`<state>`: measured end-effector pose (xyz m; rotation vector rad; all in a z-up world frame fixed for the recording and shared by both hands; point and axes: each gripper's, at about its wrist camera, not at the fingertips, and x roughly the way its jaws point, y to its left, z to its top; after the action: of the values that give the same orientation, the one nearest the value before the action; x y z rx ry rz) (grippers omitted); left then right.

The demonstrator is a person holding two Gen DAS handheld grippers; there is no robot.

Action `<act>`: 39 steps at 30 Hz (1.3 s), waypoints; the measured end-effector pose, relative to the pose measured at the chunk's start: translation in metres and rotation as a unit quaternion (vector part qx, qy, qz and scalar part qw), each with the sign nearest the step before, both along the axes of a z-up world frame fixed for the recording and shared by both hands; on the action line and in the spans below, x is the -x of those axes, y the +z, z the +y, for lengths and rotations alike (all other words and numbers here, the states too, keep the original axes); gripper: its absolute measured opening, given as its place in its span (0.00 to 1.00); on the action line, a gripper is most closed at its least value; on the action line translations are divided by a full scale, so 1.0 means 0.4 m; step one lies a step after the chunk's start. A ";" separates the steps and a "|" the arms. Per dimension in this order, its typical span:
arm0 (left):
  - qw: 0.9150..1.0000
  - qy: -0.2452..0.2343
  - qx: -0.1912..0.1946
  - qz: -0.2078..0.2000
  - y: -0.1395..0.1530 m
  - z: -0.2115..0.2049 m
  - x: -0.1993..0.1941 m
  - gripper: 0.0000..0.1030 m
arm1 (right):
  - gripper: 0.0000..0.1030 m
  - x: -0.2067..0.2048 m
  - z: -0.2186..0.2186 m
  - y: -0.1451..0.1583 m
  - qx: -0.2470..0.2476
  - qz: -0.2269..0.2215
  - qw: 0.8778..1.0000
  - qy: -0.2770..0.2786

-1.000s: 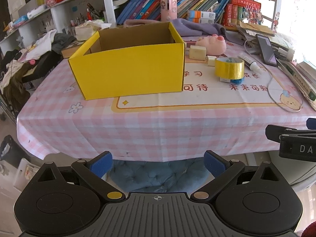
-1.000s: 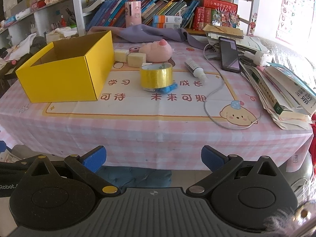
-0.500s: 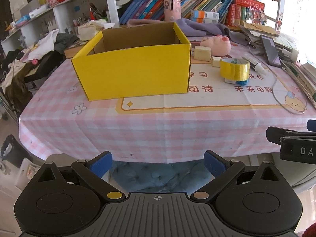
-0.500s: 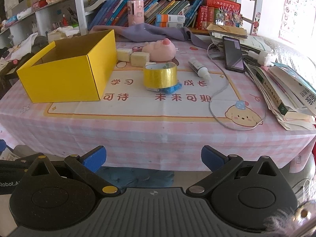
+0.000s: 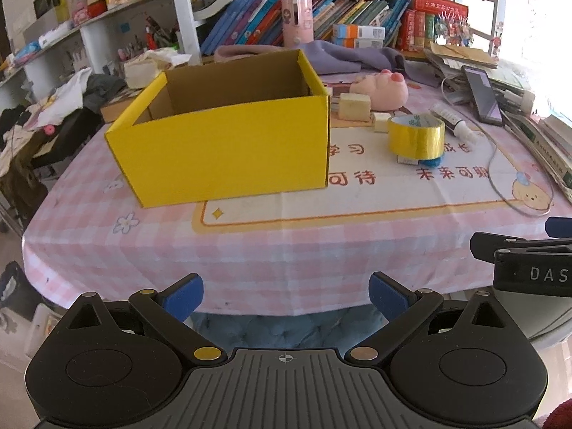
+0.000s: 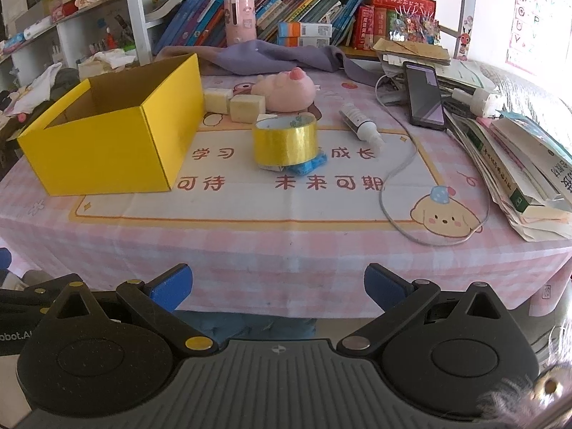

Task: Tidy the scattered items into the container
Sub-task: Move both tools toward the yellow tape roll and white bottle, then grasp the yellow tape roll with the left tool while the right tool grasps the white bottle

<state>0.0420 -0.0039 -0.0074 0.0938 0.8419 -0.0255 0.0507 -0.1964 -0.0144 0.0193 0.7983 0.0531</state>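
Since both wrist views have crept closer to the table over the last second, I read this as the approach step, nothing picked yet.

Left wrist view: my left gripper is spread wide, holding nothing, hanging off the near table edge. The yellow box now sits larger and more central than a second ago, dead ahead, well apart from the fingers. I can't see its floor, so whether anything lies inside I cannot tell. The tape roll stands far right of the box, on top of a small blue thing. Two pale blocks and a pink pig toy lie behind it, just beside the box's right wall. The other gripper pokes in at the right edge.

Right wrist view: my right gripper is also spread, empty. The tape roll is nearly straight ahead, far across the pink tablecloth, clearly the nearest scattered item. A white tube lies to its right, the box to its left. All items remain outside, so tidying is barely started. I'd go for the tape first.
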 end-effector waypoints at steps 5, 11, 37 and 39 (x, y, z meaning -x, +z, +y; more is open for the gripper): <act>1.000 -0.008 -0.003 -0.002 -0.002 -0.018 -0.027 0.97 | 1.00 -0.028 -0.014 -0.004 -0.001 0.003 1.000 -0.002; 1.000 -0.018 -0.003 -0.007 0.001 -0.040 -0.059 0.97 | 1.00 -0.058 -0.028 -0.004 0.004 -0.002 1.000 -0.001; 0.984 -0.148 0.003 -0.102 -0.042 -0.266 -0.163 0.97 | 0.98 -0.189 -0.174 -0.010 0.039 -0.108 0.993 0.004; 0.981 -0.157 0.001 -0.111 -0.048 -0.281 -0.176 0.97 | 0.95 -0.195 -0.187 -0.019 0.037 -0.116 0.993 0.007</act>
<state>0.1125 -0.1163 -0.0267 0.2225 0.5969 -0.3087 0.1288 -0.2712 -0.0220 -0.0608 0.5685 0.0377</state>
